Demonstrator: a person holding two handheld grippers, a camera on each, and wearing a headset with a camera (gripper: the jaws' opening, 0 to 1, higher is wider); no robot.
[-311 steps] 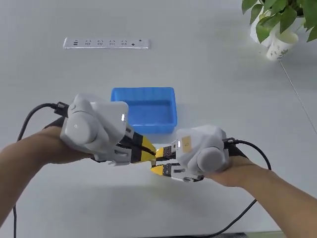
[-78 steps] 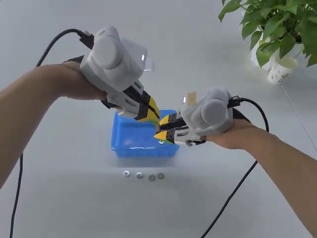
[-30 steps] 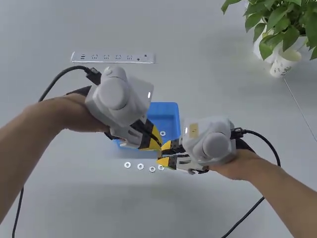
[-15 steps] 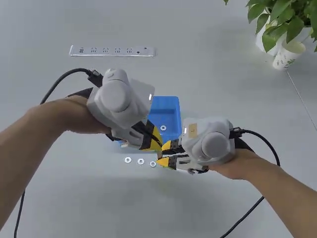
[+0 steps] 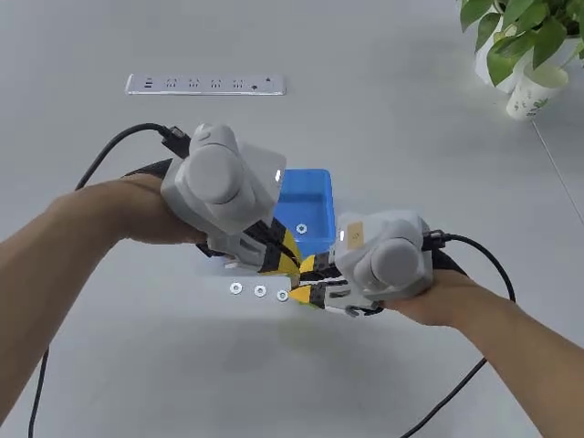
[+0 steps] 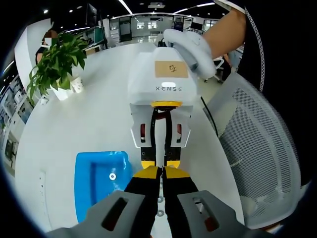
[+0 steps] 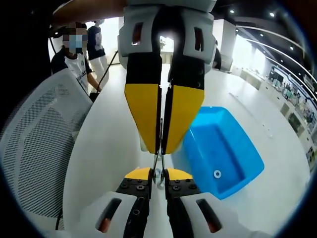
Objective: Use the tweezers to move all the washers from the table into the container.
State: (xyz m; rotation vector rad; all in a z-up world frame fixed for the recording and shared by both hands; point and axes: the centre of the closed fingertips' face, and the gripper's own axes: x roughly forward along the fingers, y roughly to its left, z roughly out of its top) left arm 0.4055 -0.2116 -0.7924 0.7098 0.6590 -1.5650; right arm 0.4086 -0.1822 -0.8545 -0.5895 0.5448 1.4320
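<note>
A person's right hand-held gripper (image 5: 303, 294) and left hand-held gripper (image 5: 286, 264) met tip to tip low over the pale surface (image 5: 411, 146). A pair of thin metal tweezers (image 7: 158, 166) ran between them. The left hand-held gripper's yellow jaws were drawn almost together on the tweezers' upper part. The right one's jaws stood a narrow gap apart around the lower end, though whether they pressed on the metal could not be made out.

Just beside the tips, three washers (image 5: 260, 291) lay in a row on the surface. Behind them sat the blue container (image 5: 315, 187), with a single washer (image 5: 302, 229) on its floor. Farther back were a white power strip (image 5: 205, 85) and a potted plant (image 5: 520, 32).
</note>
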